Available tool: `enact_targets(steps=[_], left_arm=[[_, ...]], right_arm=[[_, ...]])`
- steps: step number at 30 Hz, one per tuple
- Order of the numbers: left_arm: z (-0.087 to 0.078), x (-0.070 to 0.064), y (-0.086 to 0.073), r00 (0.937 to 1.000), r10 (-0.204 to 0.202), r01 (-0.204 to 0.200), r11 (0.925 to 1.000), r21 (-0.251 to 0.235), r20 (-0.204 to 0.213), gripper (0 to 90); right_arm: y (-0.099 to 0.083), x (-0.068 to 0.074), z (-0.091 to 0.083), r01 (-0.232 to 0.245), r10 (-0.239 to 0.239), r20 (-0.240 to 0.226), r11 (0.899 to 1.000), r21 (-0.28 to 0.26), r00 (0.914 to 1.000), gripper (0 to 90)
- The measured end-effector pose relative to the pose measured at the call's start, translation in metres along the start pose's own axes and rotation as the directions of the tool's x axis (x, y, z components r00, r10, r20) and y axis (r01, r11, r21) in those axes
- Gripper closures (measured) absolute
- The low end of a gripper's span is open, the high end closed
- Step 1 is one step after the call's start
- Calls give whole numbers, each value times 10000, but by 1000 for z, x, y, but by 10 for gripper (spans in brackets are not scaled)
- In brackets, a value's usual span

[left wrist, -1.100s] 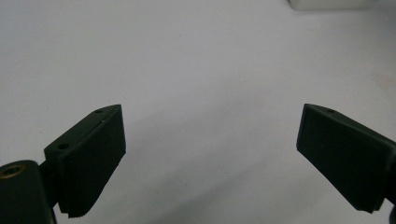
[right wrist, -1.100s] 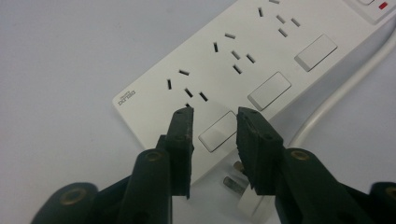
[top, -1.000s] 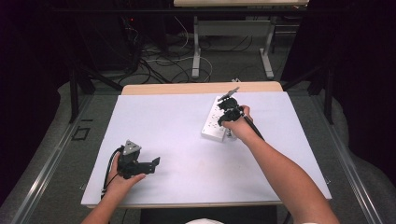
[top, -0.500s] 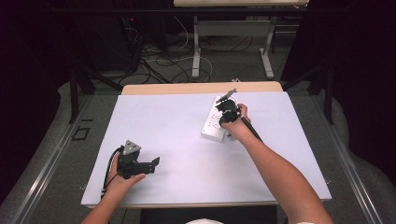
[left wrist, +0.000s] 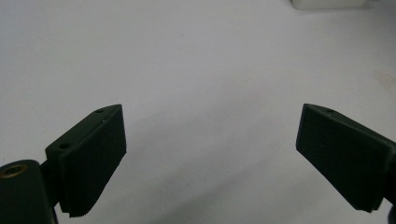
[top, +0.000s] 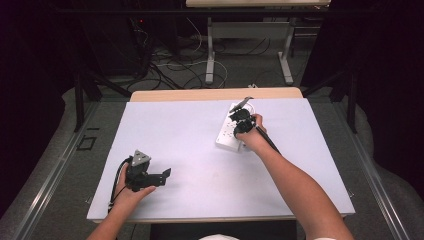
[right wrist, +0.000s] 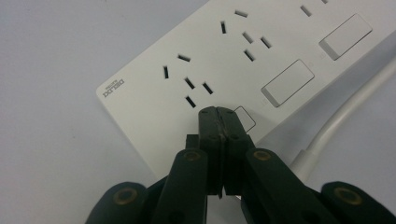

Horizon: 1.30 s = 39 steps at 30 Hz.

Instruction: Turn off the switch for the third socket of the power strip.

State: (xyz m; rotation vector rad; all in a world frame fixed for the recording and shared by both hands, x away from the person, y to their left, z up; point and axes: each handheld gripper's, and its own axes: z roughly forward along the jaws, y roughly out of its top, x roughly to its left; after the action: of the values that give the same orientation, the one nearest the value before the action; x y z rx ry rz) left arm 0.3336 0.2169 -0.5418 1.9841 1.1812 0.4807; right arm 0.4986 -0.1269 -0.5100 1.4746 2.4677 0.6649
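Pressing down with its jaws together, the right tool point(right wrist: 218, 114) has its tips on the nearest switch point(right wrist: 246, 119) of the white power strip point(top: 232, 131), which lies lengthwise toward the desk's point(top: 175, 125) far edge. The left tool point(top: 159, 177), jaws apart and empty, rests well away.

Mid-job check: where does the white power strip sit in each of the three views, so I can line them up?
High view: the power strip lies right of centre on the table, under the right gripper.
Left gripper view: just its near edge at the top right.
Right gripper view: it fills the upper middle, with the shut gripper tips at a switch.
Shared landmark: the white table sheet.
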Motion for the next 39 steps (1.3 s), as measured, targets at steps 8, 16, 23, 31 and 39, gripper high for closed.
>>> enact_targets(steps=[8,16,23,31,39], left_arm=[[0,0,0,10000,3,-3,10000,5,-20,83],[0,0,0,10000,7,-7,10000,25,-33,83],[0,0,0,10000,22,-22,10000,37,-50,83],[0,0,0,10000,-27,27,10000,6,-55,83],[1,0,-1,10000,-47,48,10000,35,-72,83]], right_arm=[[0,-2,-3,-170,163,201,9992,370,9997,900],[-2,-2,-3,-106,99,249,9995,307,9996,900],[-4,-3,1,-208,208,-118,9998,38,9997,900],[-3,0,-1,-259,256,77,9988,417,9996,900],[-4,3,-1,-326,325,67,9991,265,9995,835]])
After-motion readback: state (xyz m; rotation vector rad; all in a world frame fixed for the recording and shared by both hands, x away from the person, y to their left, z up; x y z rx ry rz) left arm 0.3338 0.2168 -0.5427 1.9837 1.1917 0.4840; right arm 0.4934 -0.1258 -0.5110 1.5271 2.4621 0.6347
